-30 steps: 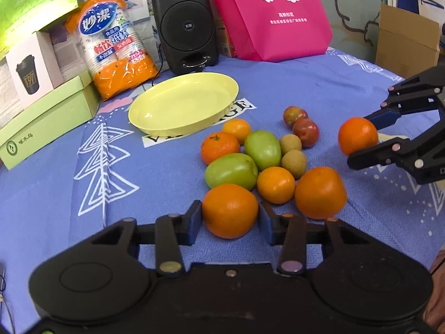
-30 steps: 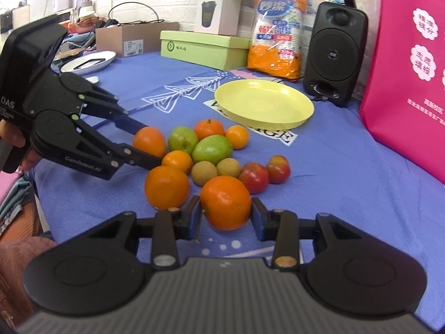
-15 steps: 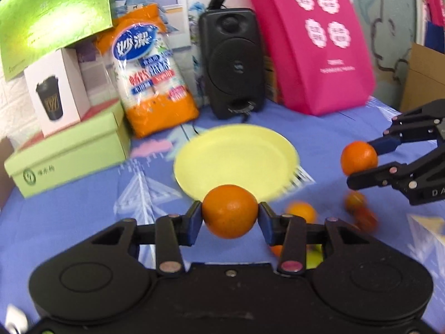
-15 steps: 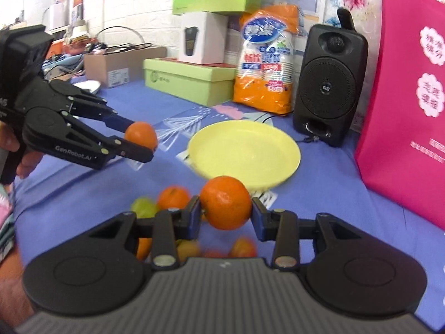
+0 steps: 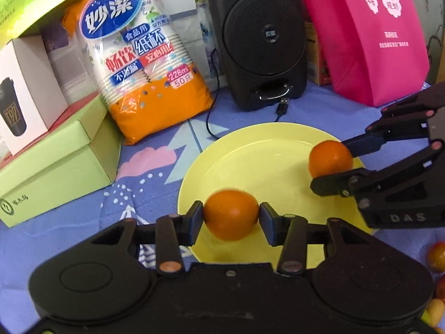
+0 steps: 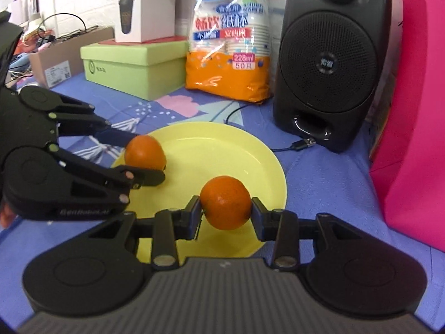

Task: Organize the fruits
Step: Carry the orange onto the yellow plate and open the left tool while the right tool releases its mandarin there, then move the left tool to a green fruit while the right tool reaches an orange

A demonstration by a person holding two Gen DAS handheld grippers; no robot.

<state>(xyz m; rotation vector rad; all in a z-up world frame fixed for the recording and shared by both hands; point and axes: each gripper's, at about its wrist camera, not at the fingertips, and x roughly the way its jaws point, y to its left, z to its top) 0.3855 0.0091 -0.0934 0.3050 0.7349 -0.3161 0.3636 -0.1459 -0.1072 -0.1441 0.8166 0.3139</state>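
2 tongs, 2 oranges, 1 yellow plate (image 5: 250, 150) on the desk (image 5: 55, 239). Left tongs (image 5: 230, 215) clamped on 1 orange (image 5: 230, 214), over plate's near-left part. Right tongs (image 6: 225, 210) clamped on 2nd orange (image 6: 225, 201), over plate's right side. Behind, L to R: green box (image 5: 55, 167), cup pack (image 5: 144, 64), speaker (image 5: 261, 36), pink bag (image 5: 370, 33).
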